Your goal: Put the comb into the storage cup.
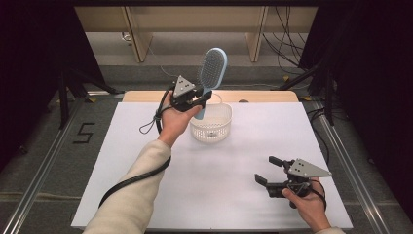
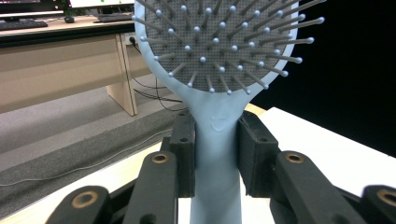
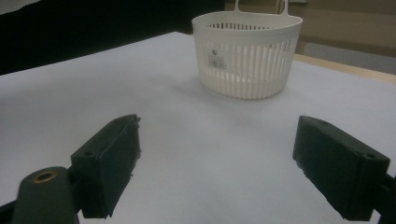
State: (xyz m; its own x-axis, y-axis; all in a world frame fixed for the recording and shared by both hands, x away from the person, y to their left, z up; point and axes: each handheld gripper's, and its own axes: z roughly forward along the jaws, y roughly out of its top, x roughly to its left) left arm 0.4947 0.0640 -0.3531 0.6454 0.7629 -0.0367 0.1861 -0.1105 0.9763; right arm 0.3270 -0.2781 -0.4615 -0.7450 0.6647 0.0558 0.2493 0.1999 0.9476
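White table (image 1: 146,161), bare but for one thing at its far middle: a white slatted basket (image 1: 211,123), mouth up, handle loop at its back rim.

Above that basket, held off the table: a pale blue hairbrush (image 1: 211,73), long axis nearly upright, bristled head on top and leaning a little to the right, handle end pointing down at the basket's left rim (seemingly just over or slightly inside it, hard to tell from above).

Around the handle, just under the neck: left gripper (image 1: 195,100), jaws narrow and clamped, one pad pressed to each side of the handle as seen in the left gripper view (image 2: 217,154).

Near the table's front right, well apart from the basket: right gripper (image 1: 269,170), jaws wide, nothing between them, aimed across the table toward the basket (image 3: 247,56).

Judged from this: straight down along the brush's own axis into the basket, work for the left hand, far nearer than the right.
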